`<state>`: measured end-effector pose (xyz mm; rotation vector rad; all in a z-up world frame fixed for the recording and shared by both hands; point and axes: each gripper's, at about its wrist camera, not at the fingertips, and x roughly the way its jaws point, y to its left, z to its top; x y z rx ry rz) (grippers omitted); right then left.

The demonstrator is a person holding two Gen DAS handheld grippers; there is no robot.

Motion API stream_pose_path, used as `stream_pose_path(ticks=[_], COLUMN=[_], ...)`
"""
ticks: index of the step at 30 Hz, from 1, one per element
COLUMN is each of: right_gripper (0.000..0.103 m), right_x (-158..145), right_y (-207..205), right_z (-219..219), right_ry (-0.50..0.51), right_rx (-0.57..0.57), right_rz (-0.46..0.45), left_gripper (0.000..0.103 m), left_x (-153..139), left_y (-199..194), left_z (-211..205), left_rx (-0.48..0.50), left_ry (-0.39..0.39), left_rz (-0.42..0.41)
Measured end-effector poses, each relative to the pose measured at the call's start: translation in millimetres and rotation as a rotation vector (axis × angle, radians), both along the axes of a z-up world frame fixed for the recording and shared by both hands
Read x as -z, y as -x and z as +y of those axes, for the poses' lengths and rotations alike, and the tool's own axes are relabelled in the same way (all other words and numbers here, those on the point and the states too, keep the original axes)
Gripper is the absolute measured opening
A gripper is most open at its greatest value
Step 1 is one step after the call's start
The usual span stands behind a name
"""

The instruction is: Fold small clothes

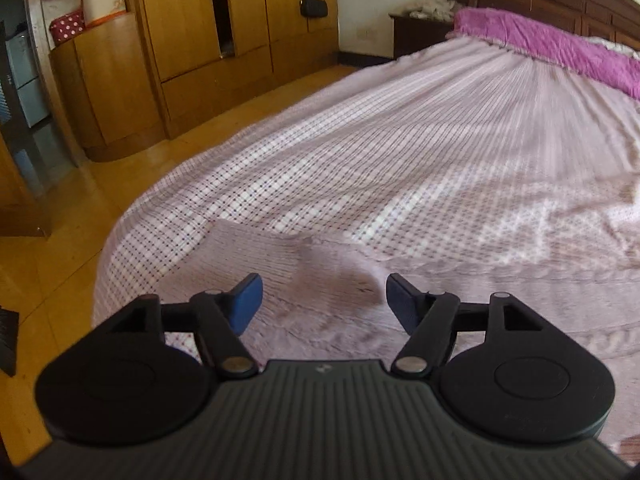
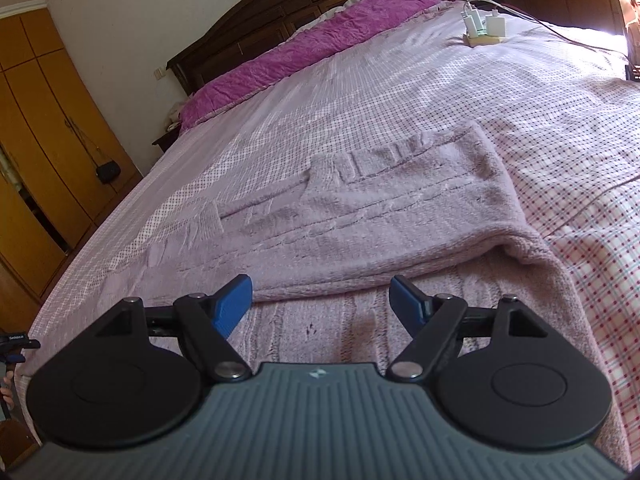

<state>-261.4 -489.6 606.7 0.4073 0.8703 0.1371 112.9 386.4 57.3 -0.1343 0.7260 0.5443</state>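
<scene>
A pale pink knit sweater lies flat on the bed, with one part folded over onto the rest and a sleeve stretched out to the left. My right gripper hovers open just over its near edge, blue pads wide apart with nothing between them. In the left wrist view the same sweater shows as a blurred pink patch near the bed's left edge. My left gripper is open above it, and no cloth is caught between its pads.
The bed's checked sheet stretches ahead to a magenta quilt at the dark headboard. A power strip with white chargers and cables lies far right on the bed, by a lit screen. Wooden wardrobes and yellow floor are on the left.
</scene>
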Motion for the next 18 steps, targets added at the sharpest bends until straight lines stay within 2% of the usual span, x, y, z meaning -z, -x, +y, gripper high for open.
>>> stream_pose_path(ticks=[6,10,11,12,13,14,18], right_gripper=[0.081,0.081,0.081,0.081,0.081,0.081,0.081], right_x=[0,0,0,0,0,0,-1], right_y=[-1,-2,-2,-2,-2,-2,-1], right_z=[8,10,11,11,11,11,10], right_ry=[0.015,0.018,0.017,0.016,0.015,0.014,0.018], right_rx=[-0.011,-0.011,-0.011,-0.011,-0.011,-0.012,-0.015], right_rz=[0.005,0.003,0.003,0.003,0.003,0.002,-0.007], left_gripper=[0.073,0.072,0.058,0.038,0.028,0.012,0.009], left_x=[12,17,18,17,15,14,7], left_y=[-12,-18,-18,-17,-16,-15,-7], left_z=[9,4,2,1,-2,-5,-17], left_rx=[0.054,0.090,0.105,0.129,0.149,0.163,0.173], left_ry=[0.048,0.012,0.014,0.034,0.050,0.054,0.065], left_rz=[-0.006,0.017,0.014,0.006,0.001,0.002,-0.012])
